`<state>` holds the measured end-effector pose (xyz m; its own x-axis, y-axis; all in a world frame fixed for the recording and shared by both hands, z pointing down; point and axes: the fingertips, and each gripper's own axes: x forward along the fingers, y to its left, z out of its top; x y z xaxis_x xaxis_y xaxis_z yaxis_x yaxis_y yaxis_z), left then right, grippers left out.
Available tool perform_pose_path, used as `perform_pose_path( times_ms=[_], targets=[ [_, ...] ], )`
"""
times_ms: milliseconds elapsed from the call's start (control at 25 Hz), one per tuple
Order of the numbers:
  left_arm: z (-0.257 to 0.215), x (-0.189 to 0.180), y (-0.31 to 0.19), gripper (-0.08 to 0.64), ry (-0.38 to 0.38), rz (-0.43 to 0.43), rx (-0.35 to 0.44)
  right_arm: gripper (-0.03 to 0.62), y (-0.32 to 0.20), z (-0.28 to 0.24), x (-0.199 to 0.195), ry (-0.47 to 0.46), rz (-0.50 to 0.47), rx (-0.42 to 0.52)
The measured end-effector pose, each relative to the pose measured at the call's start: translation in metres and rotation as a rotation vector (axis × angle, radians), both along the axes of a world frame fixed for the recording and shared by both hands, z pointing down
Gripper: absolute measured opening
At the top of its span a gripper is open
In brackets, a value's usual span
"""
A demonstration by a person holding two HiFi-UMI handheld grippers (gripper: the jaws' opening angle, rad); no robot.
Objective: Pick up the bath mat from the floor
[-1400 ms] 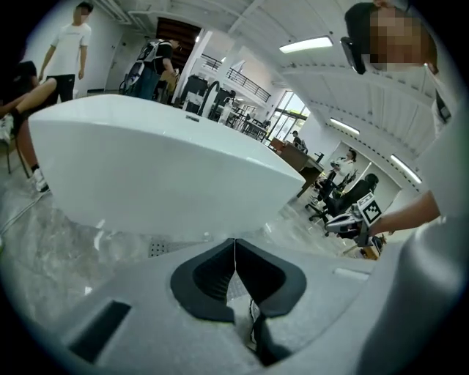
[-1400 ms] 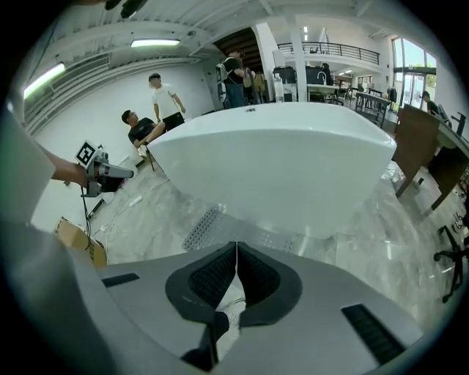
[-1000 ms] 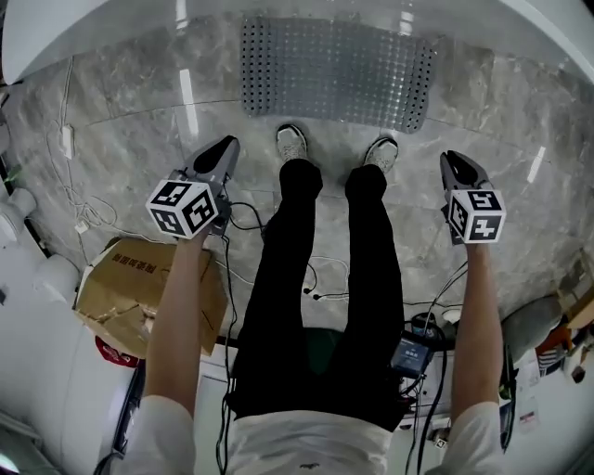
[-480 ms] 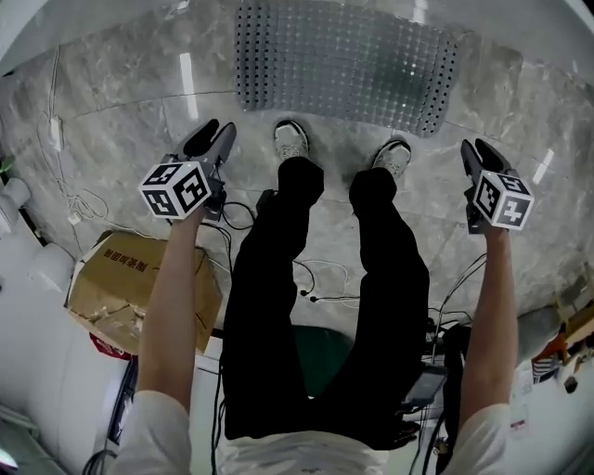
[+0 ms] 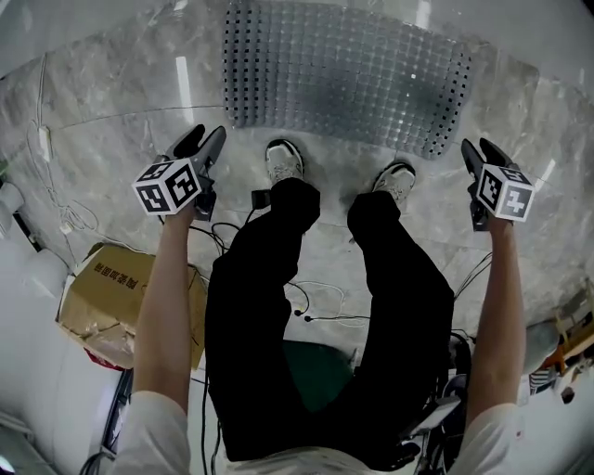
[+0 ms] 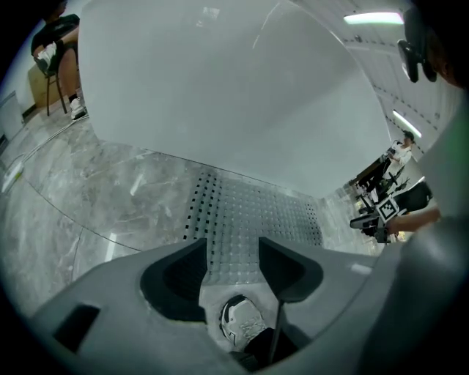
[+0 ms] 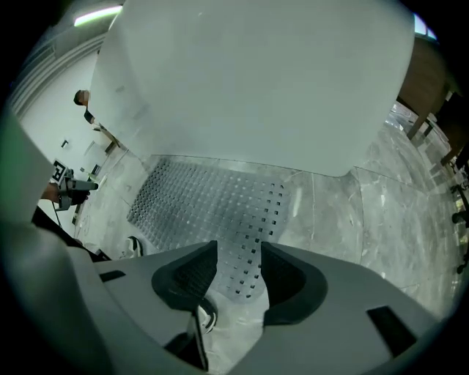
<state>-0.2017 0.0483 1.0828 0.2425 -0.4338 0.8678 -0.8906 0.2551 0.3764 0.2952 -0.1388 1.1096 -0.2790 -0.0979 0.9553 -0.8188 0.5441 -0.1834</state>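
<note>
A grey perforated bath mat [image 5: 343, 74] lies flat on the marble floor against a white tub wall, just beyond the person's shoes. It also shows in the left gripper view as the mat [image 6: 253, 216] and in the right gripper view as the mat [image 7: 205, 205]. My left gripper [image 5: 197, 141] hangs in the air short of the mat's left end, its jaws opening with nothing between them. Off the mat's right end, my right gripper [image 5: 471, 148] hovers the same way, jaws opening and empty. Both sit well above the floor.
The white tub wall [image 5: 306, 5] curves along the far side of the mat. A crumpled cardboard box [image 5: 102, 297] lies at the left, with cables [image 5: 56, 204] trailing over the floor. More clutter [image 5: 566, 343] sits at the lower right. The person's shoes [image 5: 283, 160] stand at the mat's near edge.
Both grippers have moved forward toward the mat and their jaws have parted from shut. The person has stepped closer, so the mat fills more of the head view.
</note>
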Motion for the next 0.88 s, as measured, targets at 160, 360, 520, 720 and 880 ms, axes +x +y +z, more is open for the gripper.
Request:
perform_pose_path(
  times_ms=[160,360,520,720,880],
  targets=[
    [0.035,-0.013,-0.008,0.235,-0.002,-0.006,-0.016,0.152,-0.015,0.041,0.005,0.041,0.002,-0.007],
    [0.069,-0.03,-0.02,0.244,-0.023,-0.002,-0.006,0.152,-0.027,0.079,0.008,0.063,0.059,0.004],
    [0.103,-0.04,-0.04,0.256,-0.027,-0.015,-0.006,0.152,-0.036,0.116,0.015,0.064,0.116,-0.027],
    [0.128,-0.058,-0.059,0.284,-0.044,-0.037,0.002,0.181,-0.038,0.147,0.021,0.066,0.111,-0.049],
    [0.154,-0.074,-0.065,0.293,-0.059,-0.004,-0.023,0.209,-0.036,0.16,0.03,0.081,0.119,-0.065]
  ],
)
